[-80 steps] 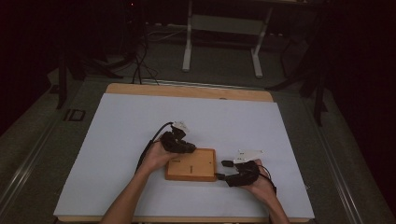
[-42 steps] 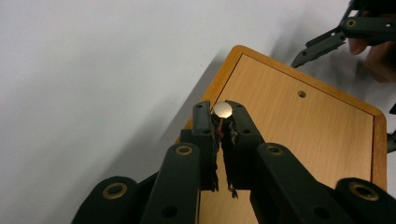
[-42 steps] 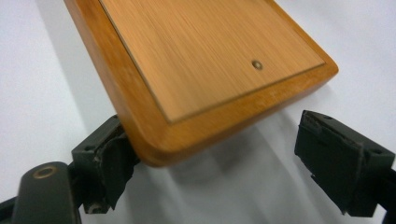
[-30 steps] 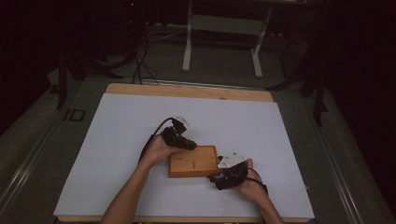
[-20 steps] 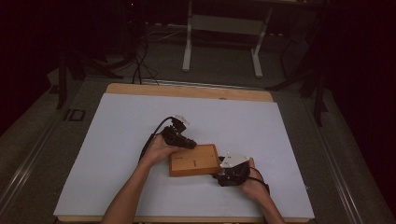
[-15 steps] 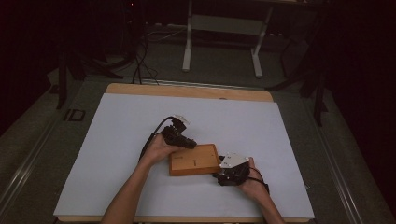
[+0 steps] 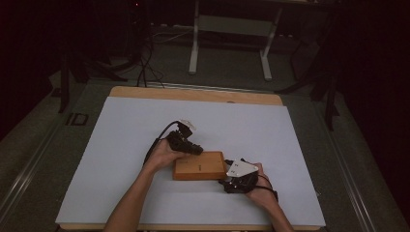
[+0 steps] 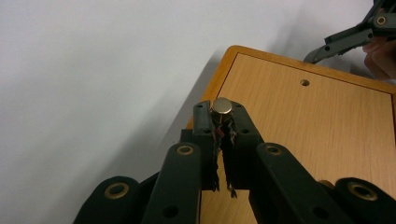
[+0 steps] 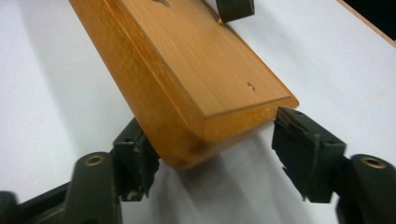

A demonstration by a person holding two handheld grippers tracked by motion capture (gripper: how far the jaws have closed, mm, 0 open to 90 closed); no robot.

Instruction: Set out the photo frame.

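The peg (image 8: 222, 106), a small metal cylinder, is pinched upright between the tips of your left gripper (image 8: 221, 122), whose jaws are closed down to the peg's width, and it hangs just above the near-left corner of the block (image 7: 199, 165), which lies near the front middle of the table (image 7: 121, 140). The 1 hole (image 8: 304, 82) you can see in the block's top is well away from the peg, toward the block's far edge. Your right gripper (image 9: 212, 156) straddles a corner of the block with its jaws spread wide; 1 pad sits against the block's side, the other stands clear of the end, so nothing clamps the wood. That is the main risk: if you press the peg toward the hole, the block can slide or pivot on the smooth sheet, and the peg will skid across the top instead of seating. The peg is held only by its lower part, so a sideways knock against the hole's rim may tip it or pop it free. Close the right jaws first.
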